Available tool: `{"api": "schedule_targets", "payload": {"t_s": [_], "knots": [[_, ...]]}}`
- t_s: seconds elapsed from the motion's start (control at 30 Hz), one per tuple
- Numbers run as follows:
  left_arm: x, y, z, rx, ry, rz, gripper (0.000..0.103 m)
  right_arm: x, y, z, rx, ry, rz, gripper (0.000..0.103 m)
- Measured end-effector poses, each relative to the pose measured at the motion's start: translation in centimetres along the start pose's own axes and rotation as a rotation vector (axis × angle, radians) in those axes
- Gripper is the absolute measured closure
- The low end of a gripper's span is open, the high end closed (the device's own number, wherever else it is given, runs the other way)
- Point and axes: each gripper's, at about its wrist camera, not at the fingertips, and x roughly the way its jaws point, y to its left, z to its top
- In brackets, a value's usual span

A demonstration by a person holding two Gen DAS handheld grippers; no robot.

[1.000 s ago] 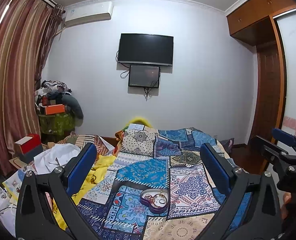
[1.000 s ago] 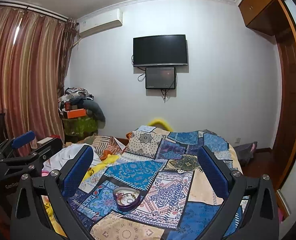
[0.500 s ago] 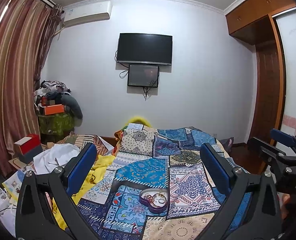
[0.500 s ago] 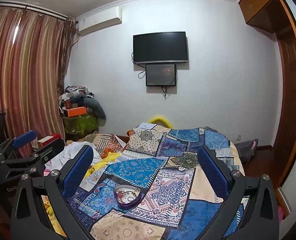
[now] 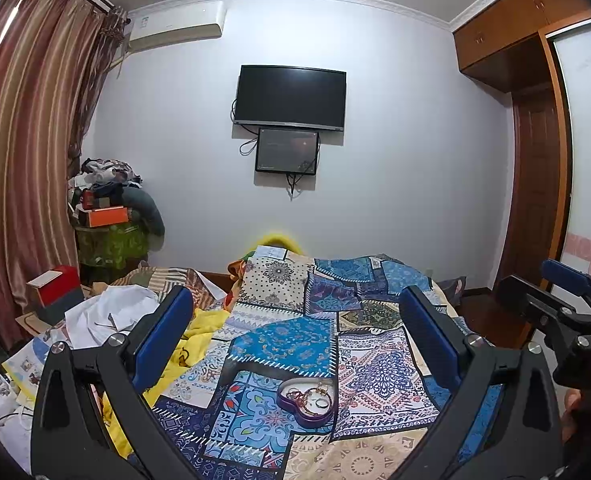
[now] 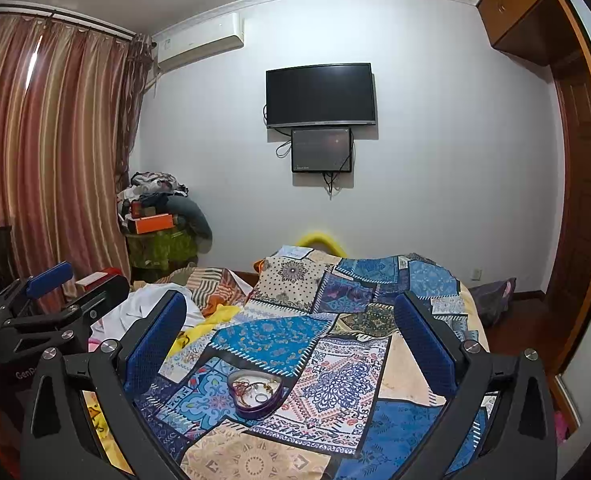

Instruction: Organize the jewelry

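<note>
A: Where is the heart-shaped jewelry dish [image 5: 306, 402]?
B: On the patchwork bedspread [image 5: 291, 340], at 6 o'clock, tangled chains and a ring inside.
A: And the tongs?
B: Left tongs [image 5: 295, 336] and right tongs [image 6: 291, 332] both spread wide, holding nothing, above the bed

I watch from left wrist: low over the patchwork bedspread [image 5: 287, 344], facing the wall-mounted television [image 5: 290, 96] at frame centre | right wrist: same heading, television [image 6: 320, 94] right of centre | shared: heart-shaped jewelry tin [image 5: 306, 397] [image 6: 256, 393] lower centre, bed, far wall.
</note>
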Motion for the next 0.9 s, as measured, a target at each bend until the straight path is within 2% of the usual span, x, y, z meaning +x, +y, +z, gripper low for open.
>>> {"api": "schedule_targets", "payload": {"t_s": [0.53,0.9], "knots": [[0.14,0.05,-0.12,-0.004,0.014,-0.034,0.000,0.01,0.08,0.10,-0.001,0.002,0.000,0.000],[0.34,0.25,-0.19,-0.014,0.017,-0.030,0.000,-0.01,-0.01,-0.01,0.005,0.007,-0.003,0.000]]}}
